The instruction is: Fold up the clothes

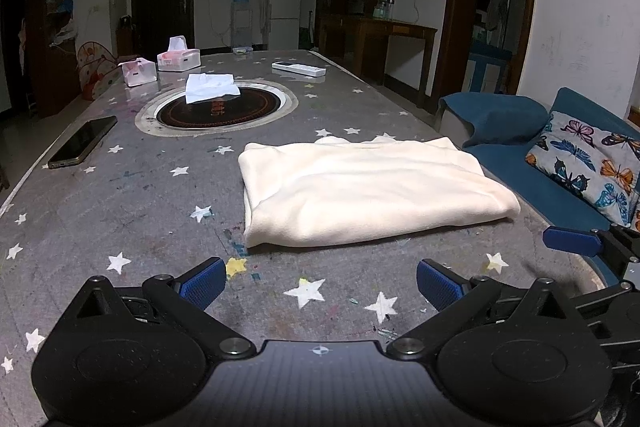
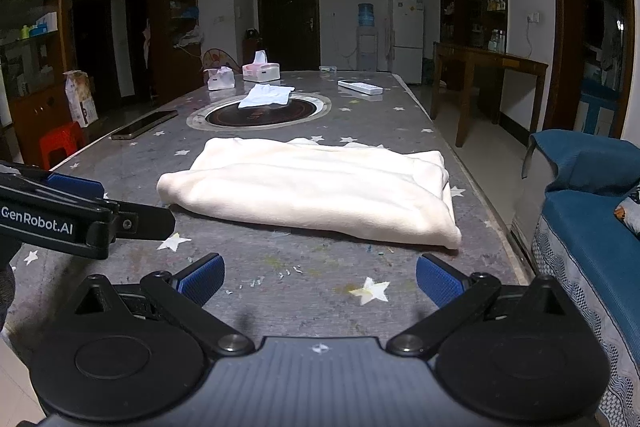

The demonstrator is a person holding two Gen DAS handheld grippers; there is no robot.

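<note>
Both grippers — the left gripper [image 1: 320,283] and the right gripper [image 2: 320,279] — hover low over the starred grey surface [image 1: 132,195], fingers spread wide and empty. Beyond them lies the cream garment [image 1: 368,191], folded into a flat bundle — near the surface's right edge, beside the blue sofa [image 1: 520,163].

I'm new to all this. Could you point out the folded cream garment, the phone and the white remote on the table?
Folded cream garment [image 1: 368,187], left wrist view, middle of its top layer.
Phone [image 1: 83,142], left wrist view, centre of its dark screen.
White remote [image 2: 360,87], right wrist view, middle of its body.
</note>
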